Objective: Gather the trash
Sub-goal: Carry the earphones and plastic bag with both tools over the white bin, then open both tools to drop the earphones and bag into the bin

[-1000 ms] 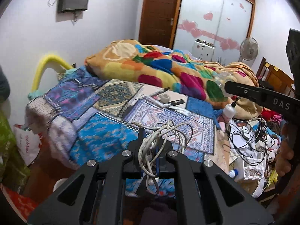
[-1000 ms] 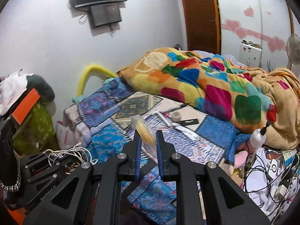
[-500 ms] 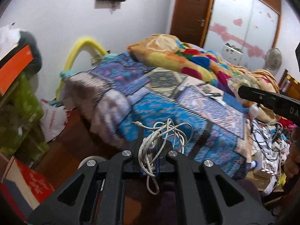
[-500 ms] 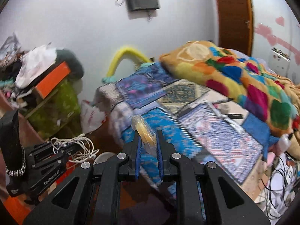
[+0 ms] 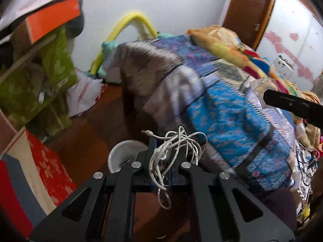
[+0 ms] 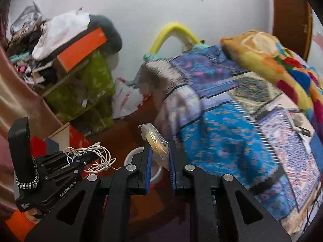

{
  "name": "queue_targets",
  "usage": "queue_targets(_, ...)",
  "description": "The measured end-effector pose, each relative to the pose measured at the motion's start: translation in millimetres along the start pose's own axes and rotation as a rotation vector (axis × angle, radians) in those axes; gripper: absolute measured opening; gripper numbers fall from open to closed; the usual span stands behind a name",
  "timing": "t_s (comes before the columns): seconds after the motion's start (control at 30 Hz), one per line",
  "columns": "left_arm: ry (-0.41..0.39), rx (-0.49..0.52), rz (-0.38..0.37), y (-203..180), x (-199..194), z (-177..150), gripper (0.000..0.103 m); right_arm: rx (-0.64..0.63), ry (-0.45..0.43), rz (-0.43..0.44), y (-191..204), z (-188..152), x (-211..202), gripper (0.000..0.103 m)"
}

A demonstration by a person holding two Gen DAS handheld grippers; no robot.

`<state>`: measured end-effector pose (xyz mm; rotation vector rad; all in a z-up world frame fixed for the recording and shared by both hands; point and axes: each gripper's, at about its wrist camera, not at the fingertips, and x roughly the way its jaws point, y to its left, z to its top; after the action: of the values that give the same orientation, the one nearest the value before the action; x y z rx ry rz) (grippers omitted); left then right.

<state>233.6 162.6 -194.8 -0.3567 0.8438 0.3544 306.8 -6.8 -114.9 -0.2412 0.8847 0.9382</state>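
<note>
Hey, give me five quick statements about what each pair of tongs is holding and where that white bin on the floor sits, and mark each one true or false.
1. The left tongs are shut on a tangled white cable with an audio plug. True.
2. The right tongs are open with nothing between them. False: they pinch a clear plastic wrapper with something yellow inside.
3. A round white bin stands on the dark wooden floor just beyond the tongs. True.
4. The white cable already lies inside the bin. False: it is still clamped in the left tongs.
5. The yellow curved foam tube lies on the floor beside the bin. False: it arches against the wall behind the bed.
</note>
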Motion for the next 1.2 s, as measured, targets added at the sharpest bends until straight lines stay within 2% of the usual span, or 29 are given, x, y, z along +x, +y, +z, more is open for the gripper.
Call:
queue_targets(0.37,0.154,-0.101,0.081,73.1,64.9,-23.1,0.008,-0.04,0.188,0.091,43.2,-2.5,99.9,0.014)
queue_targets(0.53,0.224,-0.136,0.102,92.1,89.8,-38.8,0.008,-0.031,0.284,0.12,55.7,-5.3,145.5,0.014)
queue_targets(0.73,0.265,-0.164,0.107,103.3,107.3,-42.2,0.008,-0.025,0.393,0.152,65.6,6.7,189.3,0.017)
queue_targets(0.77,0.271,-0.173,0.1,104.7,110.4,-41.5,0.008,-0.019,0.401,0.159,65.9,8.9,192.4,0.02)
queue_targets(0.87,0.276,-0.169,0.097,103.8,116.0,-37.6,0.008,-0.012,0.412,0.168,67.0,15.0,198.8,0.039)
queue_targets(1.1,0.275,-0.134,0.089,93.9,129.9,-18.4,0.008,-0.02,0.354,0.132,55.9,21.2,186.1,0.04)
queue_targets(1.2,0.298,-0.116,0.085,87.9,141.0,-6.8,0.008,-0.011,0.339,0.118,45.8,20.5,176.9,0.04)
